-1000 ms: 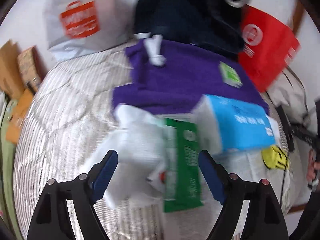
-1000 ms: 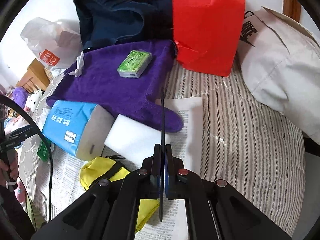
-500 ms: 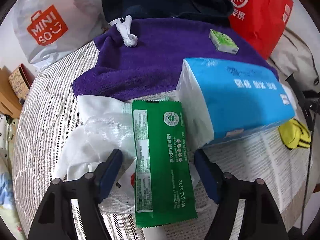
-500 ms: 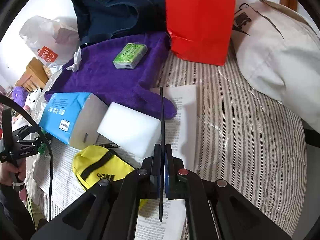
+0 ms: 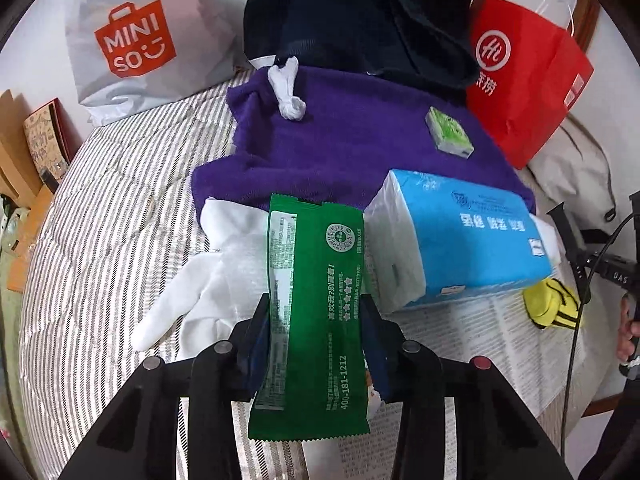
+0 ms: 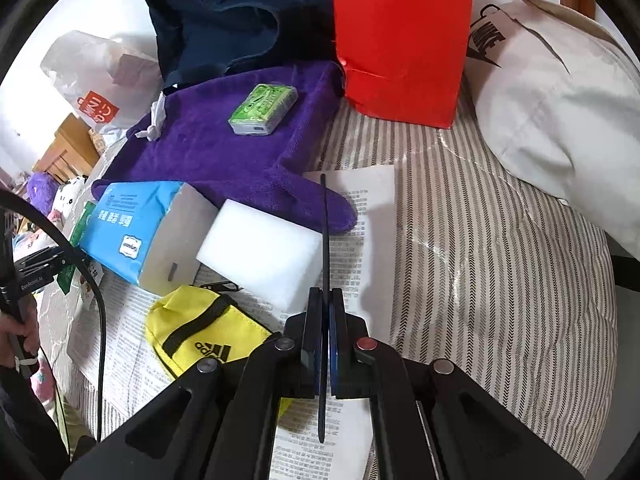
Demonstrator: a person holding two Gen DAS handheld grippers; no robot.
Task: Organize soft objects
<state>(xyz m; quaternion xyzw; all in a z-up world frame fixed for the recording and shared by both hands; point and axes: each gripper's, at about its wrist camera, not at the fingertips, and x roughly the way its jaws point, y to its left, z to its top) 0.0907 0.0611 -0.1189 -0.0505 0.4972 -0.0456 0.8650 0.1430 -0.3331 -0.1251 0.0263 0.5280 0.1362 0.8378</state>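
Observation:
My left gripper (image 5: 314, 320) is shut on a green packet (image 5: 314, 312), its blue pads pressing both long edges, above white gloves (image 5: 208, 276) on the striped bed. A blue tissue pack (image 5: 464, 240) lies right of it, on the edge of a purple towel (image 5: 352, 152). My right gripper (image 6: 325, 304) is shut on a thin dark flat strip (image 6: 325, 232) seen edge-on. Below it lie a white foam block (image 6: 260, 256), a yellow pouch (image 6: 200, 332) and the blue tissue pack (image 6: 132, 224).
A small green tissue packet (image 6: 264, 108) sits on the purple towel (image 6: 224, 148). A red paper bag (image 6: 400, 32), dark blue clothing (image 6: 224, 20), a white Miniso bag (image 5: 136, 40) and a beige tote (image 6: 560, 112) ring the bed. Printed paper (image 6: 372, 220) covers the striped quilt.
My left gripper moved in over the green packet and closed on it from open. My right gripper stayed shut on the strip and drew back slightly.

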